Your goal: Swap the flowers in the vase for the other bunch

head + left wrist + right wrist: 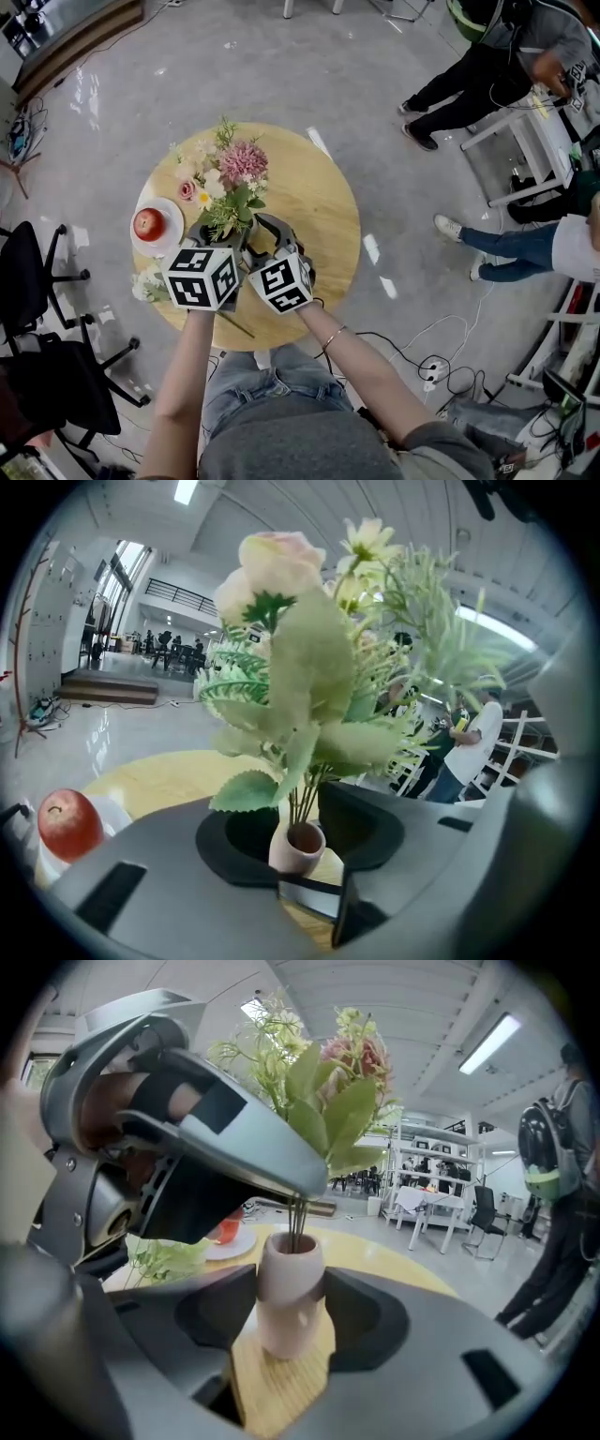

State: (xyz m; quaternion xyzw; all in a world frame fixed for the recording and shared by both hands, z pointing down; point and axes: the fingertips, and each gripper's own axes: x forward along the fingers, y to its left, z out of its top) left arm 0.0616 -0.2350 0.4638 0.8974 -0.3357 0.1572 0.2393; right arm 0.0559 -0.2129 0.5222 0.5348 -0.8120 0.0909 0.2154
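We are at the step of getting the old flowers (225, 178) out of the vase (289, 1302). The vase stands near the middle of the round table (314, 202), a bit to the left. Our right tongs (289, 1314) pinch the vase on both sides, so it is held. Our left tongs (298, 832) are spread. The thin stems (302, 803) stand between the pads, just above the vase's mouth, and are not squeezed yet.

To do this well, we think the left tongs should close on all the stems together, low down, and then lift straight up. The right tongs should hold the vase down on the table so it does not rise or tip.

The other bunch (148, 284) lies at the near left edge of the table, partly under our left tongs. A red apple (148, 223) sits on a white plate (174, 208) just left of the vase. We should swing the old flowers clear of the apple and not drop them on the new bunch. People (469, 84) are far off to the right, out of our way.
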